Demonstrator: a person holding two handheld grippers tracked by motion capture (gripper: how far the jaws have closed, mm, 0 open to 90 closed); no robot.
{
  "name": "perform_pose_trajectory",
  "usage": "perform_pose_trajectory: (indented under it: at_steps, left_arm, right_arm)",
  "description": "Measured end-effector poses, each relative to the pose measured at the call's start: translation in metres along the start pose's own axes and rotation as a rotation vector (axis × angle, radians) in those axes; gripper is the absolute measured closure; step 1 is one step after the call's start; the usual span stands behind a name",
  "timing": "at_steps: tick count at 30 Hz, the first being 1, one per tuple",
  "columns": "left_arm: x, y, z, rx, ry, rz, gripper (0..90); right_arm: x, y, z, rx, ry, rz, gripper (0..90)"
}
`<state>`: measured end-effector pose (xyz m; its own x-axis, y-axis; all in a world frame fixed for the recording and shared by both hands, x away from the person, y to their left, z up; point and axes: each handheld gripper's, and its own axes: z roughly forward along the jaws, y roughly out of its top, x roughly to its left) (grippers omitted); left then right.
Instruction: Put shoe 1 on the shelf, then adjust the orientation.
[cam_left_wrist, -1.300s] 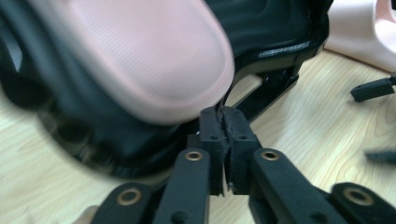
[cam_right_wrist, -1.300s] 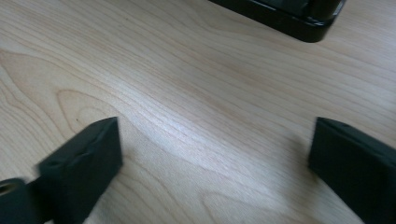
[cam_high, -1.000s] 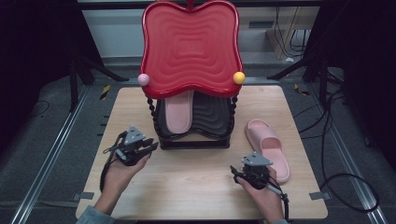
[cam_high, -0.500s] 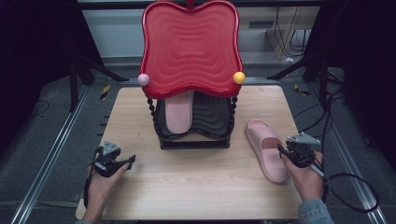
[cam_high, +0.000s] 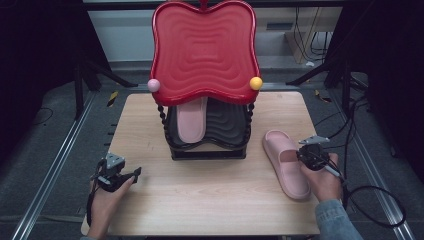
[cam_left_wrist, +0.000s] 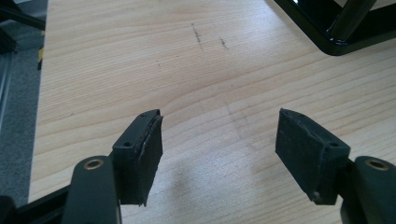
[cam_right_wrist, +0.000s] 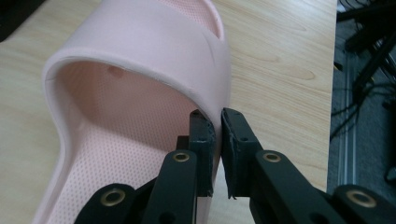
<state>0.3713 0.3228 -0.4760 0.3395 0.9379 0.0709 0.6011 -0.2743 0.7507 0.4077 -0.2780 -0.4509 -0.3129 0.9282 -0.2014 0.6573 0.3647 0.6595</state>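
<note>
– What is seen from the high view?
– A pale wooden bench (cam_high: 200, 200) is set on a grey floor between metal rails, with dark surroundings and cables at the right. A black rack (cam_high: 207, 132) with a red wavy tray (cam_high: 204, 50) on top is placed at the far middle; one pink slipper (cam_high: 191, 120) is stored inside it. A second pink slipper (cam_high: 285, 162) is laid on the bench, right of the rack. The left tongs (cam_high: 136, 172) are held near the left edge, the right tongs (cam_high: 301, 155) at the slipper's right side.

– And the left gripper view?
– The left tongs (cam_left_wrist: 219, 140) are spread wide over bare wood, nothing between them; the rack's base (cam_left_wrist: 336, 28) is seen far right.

– The right gripper view?
– The right tongs (cam_right_wrist: 217, 140) are closed narrowly on the slipper's (cam_right_wrist: 140, 93) side wall.
</note>
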Motion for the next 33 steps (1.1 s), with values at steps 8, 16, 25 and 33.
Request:
perform_pose_trajectory:
  at_steps: [8, 16, 25, 33]
  left_arm:
    - [-0.001, -0.003, -0.002, -0.003, 0.017, -0.001, 31.7]
    - [-0.004, -0.004, 0.001, 0.001, 0.017, 0.016, 31.7]
    - [-0.006, -0.01, 0.004, 0.003, 0.028, 0.016, 31.5]
    - [-0.007, -0.012, 0.005, 0.001, 0.03, 0.019, 30.8]
  right_arm:
    - [0.016, -0.017, -0.044, -0.071, 0.112, -0.071, 84.1]
    - [0.052, -0.021, -0.069, -0.116, 0.245, -0.183, 84.0]
    - [0.111, 0.009, -0.062, -0.166, 0.399, -0.3, 84.0]
    - [0.15, 0.03, -0.039, -0.163, 0.468, -0.371, 83.8]
